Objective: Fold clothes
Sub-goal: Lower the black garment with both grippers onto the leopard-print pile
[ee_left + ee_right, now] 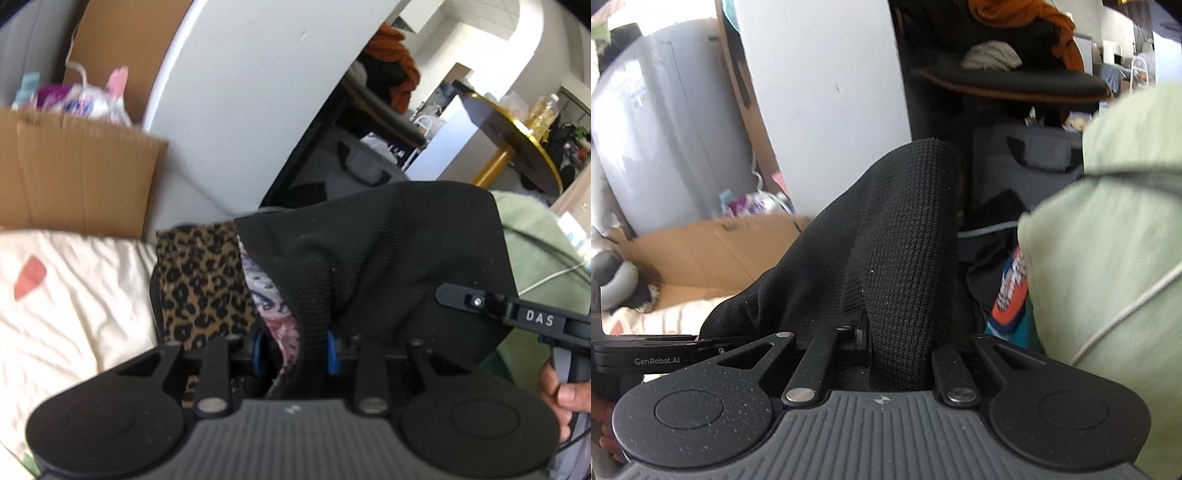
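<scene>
Both claws clenched on black waffle-knit garment (388, 251): left gripper (295, 350) w/ its blue pads on the ribbed hem, right gripper (897, 347) on a bunched fold. Cloth spans btwn them, long axis side-to-side, hanging over cream bedsheet (74, 302); neither hand nearer.
</scene>
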`<state>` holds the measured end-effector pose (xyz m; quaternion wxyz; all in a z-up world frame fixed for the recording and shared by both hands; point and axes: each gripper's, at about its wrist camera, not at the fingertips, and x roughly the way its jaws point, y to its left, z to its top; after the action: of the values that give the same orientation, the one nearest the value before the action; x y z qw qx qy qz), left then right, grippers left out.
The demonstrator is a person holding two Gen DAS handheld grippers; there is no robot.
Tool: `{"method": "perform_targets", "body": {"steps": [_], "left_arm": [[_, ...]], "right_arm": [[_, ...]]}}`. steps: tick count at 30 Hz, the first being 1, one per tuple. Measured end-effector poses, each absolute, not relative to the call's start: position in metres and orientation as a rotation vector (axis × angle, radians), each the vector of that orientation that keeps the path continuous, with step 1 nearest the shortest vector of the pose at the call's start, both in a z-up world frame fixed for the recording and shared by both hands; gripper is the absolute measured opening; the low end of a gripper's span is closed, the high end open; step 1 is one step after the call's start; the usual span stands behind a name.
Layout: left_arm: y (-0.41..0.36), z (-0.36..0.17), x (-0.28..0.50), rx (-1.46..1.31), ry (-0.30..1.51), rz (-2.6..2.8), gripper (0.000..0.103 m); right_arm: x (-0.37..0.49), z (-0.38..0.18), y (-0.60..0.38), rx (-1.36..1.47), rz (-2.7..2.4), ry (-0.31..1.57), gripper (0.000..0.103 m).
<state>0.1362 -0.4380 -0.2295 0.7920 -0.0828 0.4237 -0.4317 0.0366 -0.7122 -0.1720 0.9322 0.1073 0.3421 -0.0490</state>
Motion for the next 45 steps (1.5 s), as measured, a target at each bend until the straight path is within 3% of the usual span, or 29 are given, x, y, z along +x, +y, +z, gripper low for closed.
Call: {"method": "perform_targets", "body": {"steps": [15,31,36,45], "left_arm": [[-0.454,-0.294,0.192,-0.243,0.966,-0.919,0.034],[-0.475,-0.329,0.240,-0.262,1.001,-0.863,0.033],[-0.481,-0.340,0.248,-0.252,1.016,-0.837,0.033],[-0.482,-0.347,0.256,-0.294,1.034,-0.797,0.033]], "right_arm": [[0.106,-0.244,-0.735,0.228,-0.116,0.738,0.010],[0.171,-0.295,-0.759,0.268,-0.103,0.763,0.011],[0.189,-0.314,-0.772,0.278,-0.137,0.775,0.020],[0.228,-0.337,-0.778,0.222,-0.180,0.826,0.025]]}}
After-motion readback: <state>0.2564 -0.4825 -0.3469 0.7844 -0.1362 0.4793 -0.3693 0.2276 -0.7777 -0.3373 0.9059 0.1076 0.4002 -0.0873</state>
